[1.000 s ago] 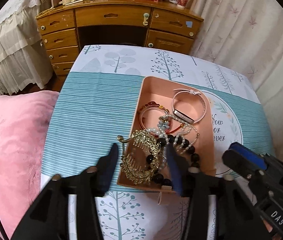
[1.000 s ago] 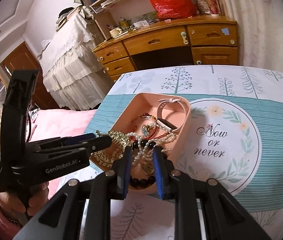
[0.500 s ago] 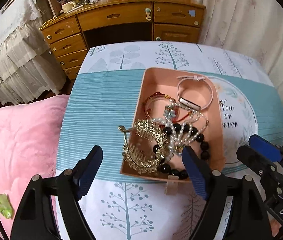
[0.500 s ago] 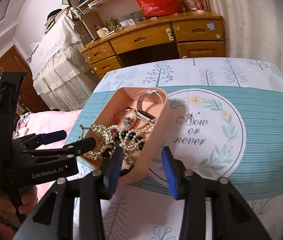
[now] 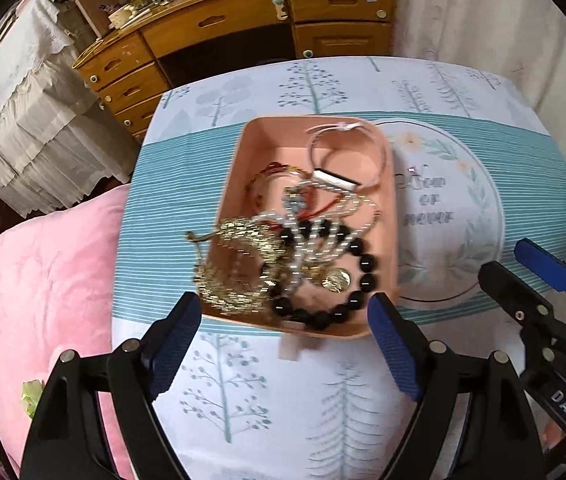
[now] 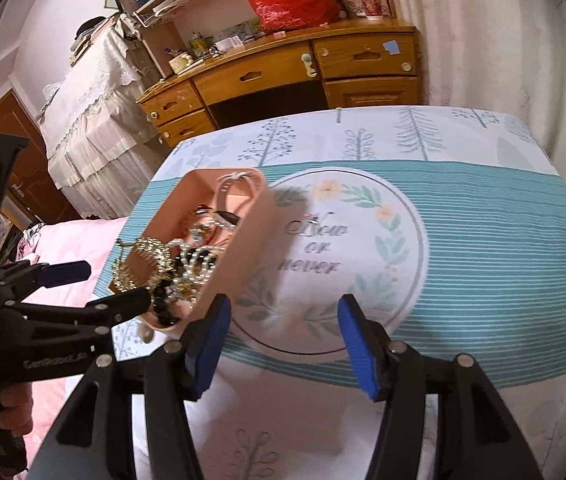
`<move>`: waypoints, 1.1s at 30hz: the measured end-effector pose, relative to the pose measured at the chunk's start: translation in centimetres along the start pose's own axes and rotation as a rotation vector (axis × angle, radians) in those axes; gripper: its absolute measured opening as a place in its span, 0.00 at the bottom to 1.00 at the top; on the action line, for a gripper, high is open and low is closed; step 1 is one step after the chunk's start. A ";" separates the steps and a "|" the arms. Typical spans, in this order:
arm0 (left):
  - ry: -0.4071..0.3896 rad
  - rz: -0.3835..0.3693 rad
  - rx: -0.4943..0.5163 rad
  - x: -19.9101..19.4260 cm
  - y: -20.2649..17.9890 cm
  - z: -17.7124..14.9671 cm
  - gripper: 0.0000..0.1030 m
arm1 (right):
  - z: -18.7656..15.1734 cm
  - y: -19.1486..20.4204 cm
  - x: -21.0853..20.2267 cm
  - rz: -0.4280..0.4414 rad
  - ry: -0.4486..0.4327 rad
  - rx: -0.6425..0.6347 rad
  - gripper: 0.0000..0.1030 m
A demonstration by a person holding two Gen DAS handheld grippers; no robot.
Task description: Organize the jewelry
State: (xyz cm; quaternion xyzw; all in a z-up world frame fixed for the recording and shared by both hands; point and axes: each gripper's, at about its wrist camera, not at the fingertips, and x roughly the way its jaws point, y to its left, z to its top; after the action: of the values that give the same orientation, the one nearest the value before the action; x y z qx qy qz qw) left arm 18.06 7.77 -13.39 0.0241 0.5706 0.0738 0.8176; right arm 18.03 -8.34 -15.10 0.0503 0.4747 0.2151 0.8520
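Legible writing: the cloth [image 6: 483,216] on the table carries a round wreath emblem [image 6: 323,240] reading "Now or never". The right gripper's body, seen from the left wrist, is marked "DAS". The left gripper's body shows a blurred mark that cannot be read with certainty.

Left gripper [image 5: 287,344]: pitched steeply downward over the near end of the pink tray [image 5: 391,208]. Its jaws are opening; they stand wide with nothing between them.

Right gripper [image 6: 283,340]: angled down over the emblem, just beside the tray's right wall. Jaws opening, half spread, nothing between them.

The jewelry lies heaped in the tray: black bead bracelet [image 5: 363,268], pearl strands [image 5: 311,244], gold comb [image 5: 239,272], white band [image 5: 347,156].
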 end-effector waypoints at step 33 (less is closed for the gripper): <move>0.106 0.003 -0.238 1.0 -6.7 -5.3 0.93 | 2.8 -2.6 5.3 0.014 -0.022 -0.484 0.57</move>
State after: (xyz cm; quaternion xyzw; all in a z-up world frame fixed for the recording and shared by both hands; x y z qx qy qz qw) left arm 14.02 1.10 -16.96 -0.0760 0.6002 0.1436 0.7832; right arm 23.62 -8.15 -18.46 -0.1500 0.3996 0.3279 0.8428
